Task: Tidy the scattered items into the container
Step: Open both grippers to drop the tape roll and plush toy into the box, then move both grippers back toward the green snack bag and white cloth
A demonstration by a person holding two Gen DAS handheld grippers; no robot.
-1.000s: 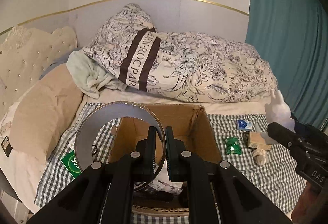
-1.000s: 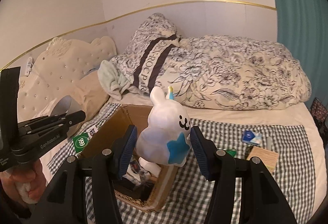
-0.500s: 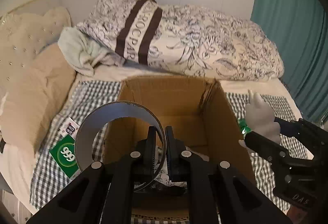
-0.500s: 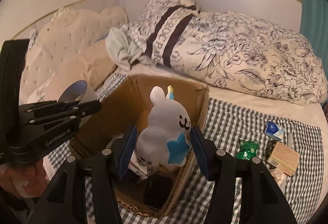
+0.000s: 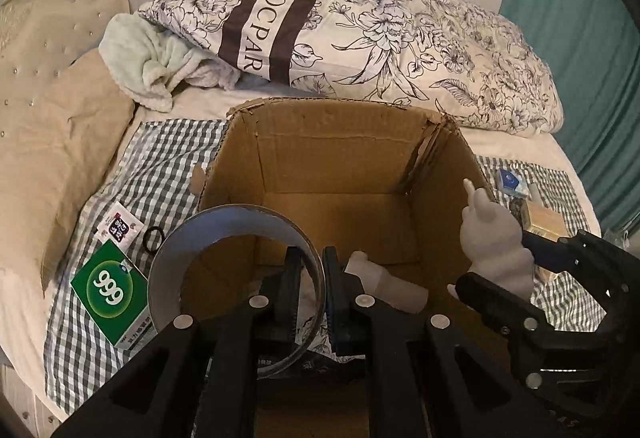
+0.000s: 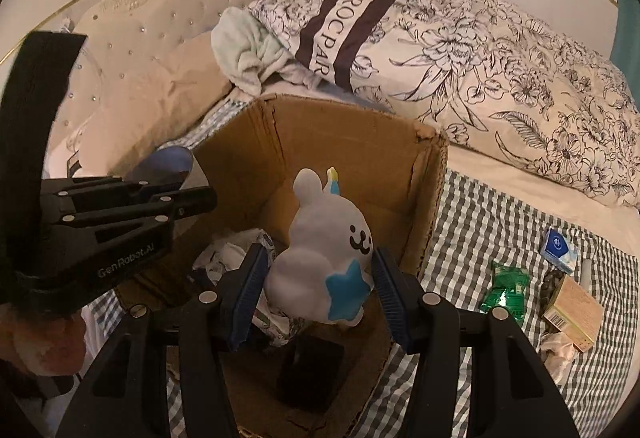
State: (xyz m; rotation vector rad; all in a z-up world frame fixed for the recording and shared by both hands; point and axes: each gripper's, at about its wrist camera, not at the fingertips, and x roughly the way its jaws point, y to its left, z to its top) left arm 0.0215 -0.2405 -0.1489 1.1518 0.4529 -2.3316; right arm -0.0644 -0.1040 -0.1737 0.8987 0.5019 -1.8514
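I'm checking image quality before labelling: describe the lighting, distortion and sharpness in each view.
Left wrist view: dim, warm light; fisheye bends the cardboard box walls, black vignette at the corners; the white bunny toy is washed out, the green 999 box crisp. Right wrist view: same dim cast and curvature; the box floor falls into shadow, the person's hand smears at the lower left edge.
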